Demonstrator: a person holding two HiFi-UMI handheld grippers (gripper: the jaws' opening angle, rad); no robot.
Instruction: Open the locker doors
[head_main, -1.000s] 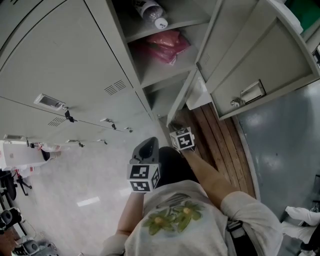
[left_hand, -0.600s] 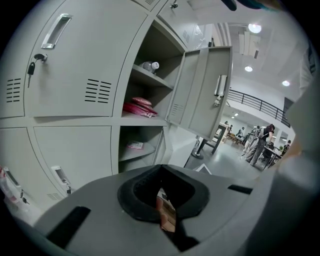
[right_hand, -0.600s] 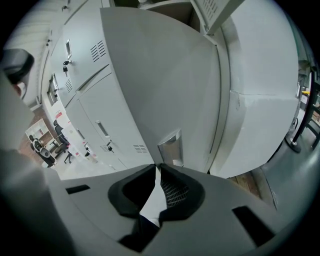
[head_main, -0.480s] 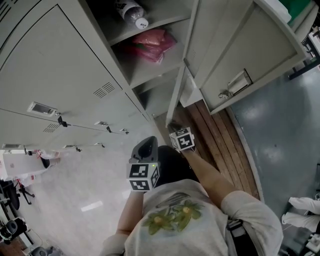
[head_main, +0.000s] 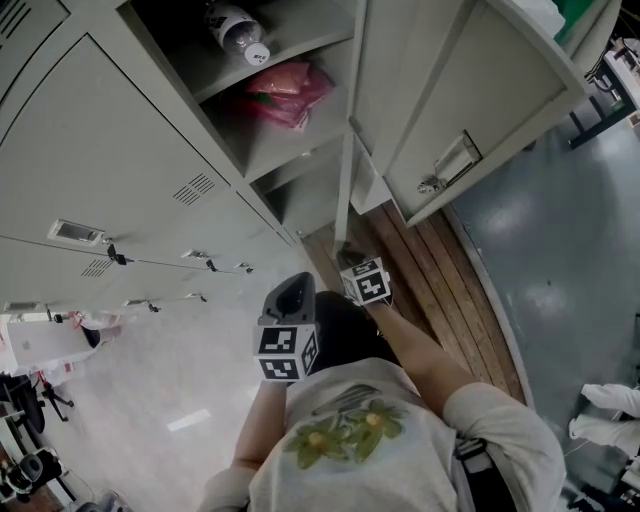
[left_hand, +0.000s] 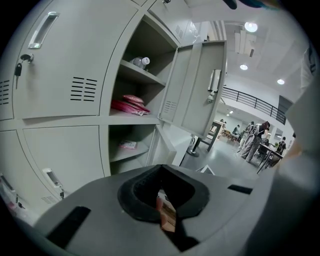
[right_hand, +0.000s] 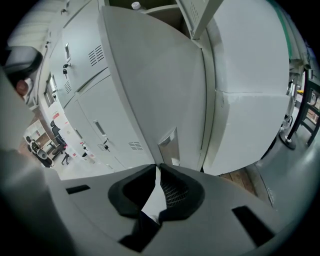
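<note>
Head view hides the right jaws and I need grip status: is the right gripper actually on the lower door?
Observer: Yes. The right gripper view shows the right gripper clamped on the free edge of the lower door, near its recessed handle.
Operator: Anything stored behind it?
Observer: The left gripper view shows a small pink packet lying on the shelf inside.

The person wears a pale grey short-sleeved T-shirt (head_main: 400, 460) printed with yellow-green fruit and leaves. The left gripper (left_hand: 162, 200) and right gripper (right_hand: 159, 187) are grey moulded shells with black pads (left_hand: 135, 195). Each carries a cube (head_main: 287, 355) of black-and-white square markers.
</note>
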